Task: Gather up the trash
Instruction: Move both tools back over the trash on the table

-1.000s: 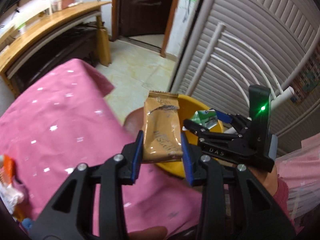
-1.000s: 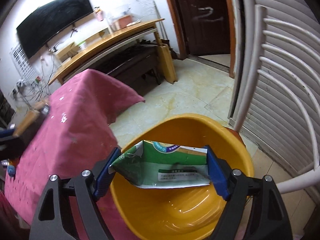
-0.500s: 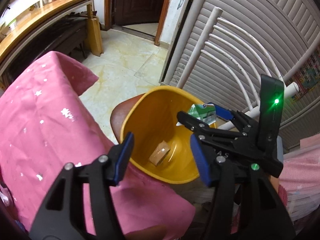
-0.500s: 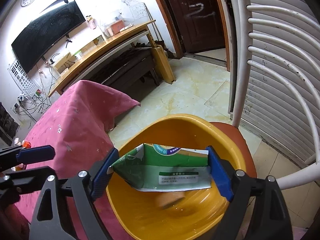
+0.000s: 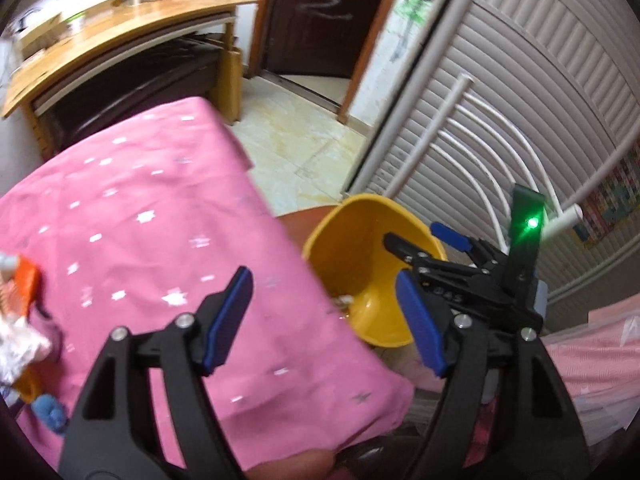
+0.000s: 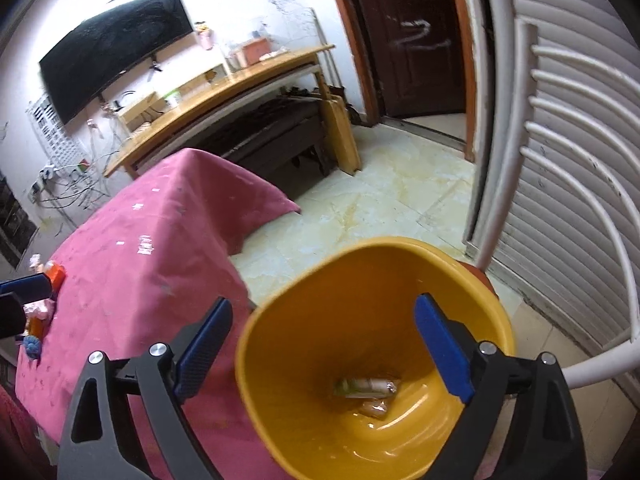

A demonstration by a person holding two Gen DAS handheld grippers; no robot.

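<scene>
— What room are you standing in?
— You face a pale tiled floor [image 6: 384,200] that runs to a dark brown door [image 6: 412,36] in a reddish wooden frame.
— And to your left?
— A long curved wooden desk [image 6: 240,80] stands against the white wall, below a dark screen [image 6: 116,44] mounted there; cables hang by the wall near its far end.
— What is beside you?
— A table under a pink star-patterned cloth [image 5: 132,216], and to your right a grey slatted shutter [image 5: 532,92] behind a white-railed chair back [image 6: 560,168].
</scene>
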